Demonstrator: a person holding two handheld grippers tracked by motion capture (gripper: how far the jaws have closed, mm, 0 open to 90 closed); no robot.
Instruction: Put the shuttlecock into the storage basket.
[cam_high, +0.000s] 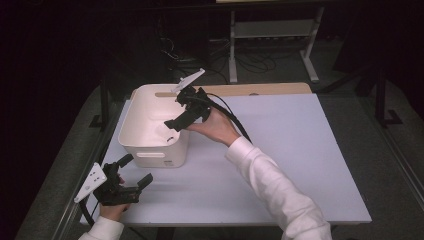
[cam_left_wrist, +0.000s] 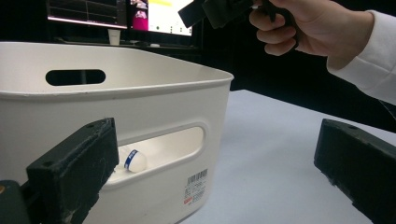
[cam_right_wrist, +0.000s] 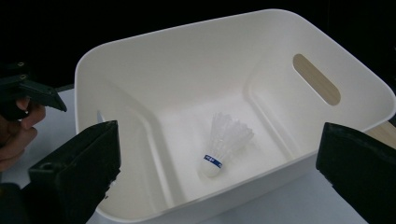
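My desk (cam_high: 280, 150) was evenly lit from above; the surroundings stayed dark, and near edges looked soft.

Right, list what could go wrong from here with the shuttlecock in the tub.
1. The right gripper hangs open over the white tub, low near its rim; pulling back carelessly could clip the wall and shove the tub.
2. The shuttlecock lies on its side on the tub floor, so a knock could roll it.
3. The left gripper rests open close to the tub's near wall; a forward move might nudge it.
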